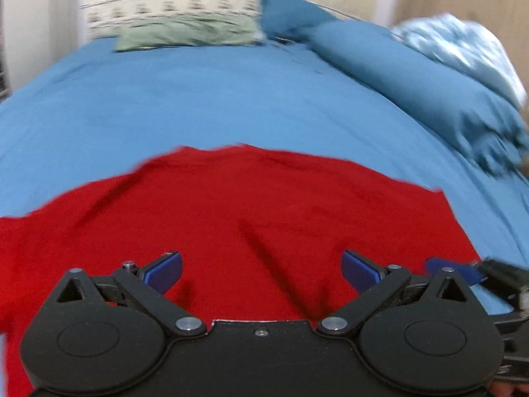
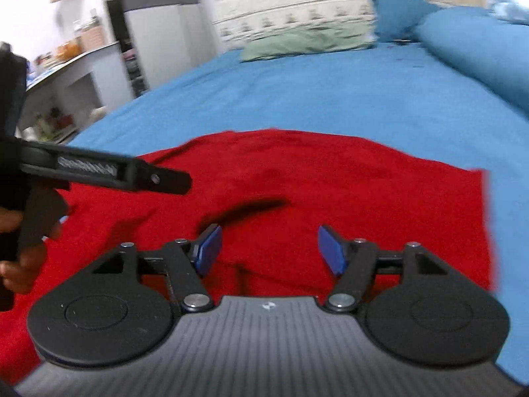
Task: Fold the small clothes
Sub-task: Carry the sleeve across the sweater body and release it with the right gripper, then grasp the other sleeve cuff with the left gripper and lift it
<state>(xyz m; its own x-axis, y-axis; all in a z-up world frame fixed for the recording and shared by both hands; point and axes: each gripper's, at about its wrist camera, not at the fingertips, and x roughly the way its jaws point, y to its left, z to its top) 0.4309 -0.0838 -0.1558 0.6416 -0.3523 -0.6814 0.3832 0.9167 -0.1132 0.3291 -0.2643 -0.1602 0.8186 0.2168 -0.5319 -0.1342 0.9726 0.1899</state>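
Observation:
A red garment (image 1: 251, 205) lies spread on a blue bed sheet (image 1: 198, 99), with a few creases across it. It also shows in the right wrist view (image 2: 330, 178). My left gripper (image 1: 263, 273) is open and empty above the garment's near part. My right gripper (image 2: 269, 248) is open and empty, also above the garment. The right gripper's blue finger (image 1: 443, 269) shows at the right edge of the left wrist view. The left gripper's black body (image 2: 99, 168) reaches in from the left in the right wrist view. The near edge of the garment is hidden by the grippers.
A green folded cloth (image 1: 188, 34) lies at the far end of the bed, by a cream patterned pillow (image 1: 172, 8). Teal pillows (image 1: 396, 66) and a pale patterned blanket (image 1: 463, 46) lie along the right. A shelf unit with clutter (image 2: 66, 76) stands left of the bed.

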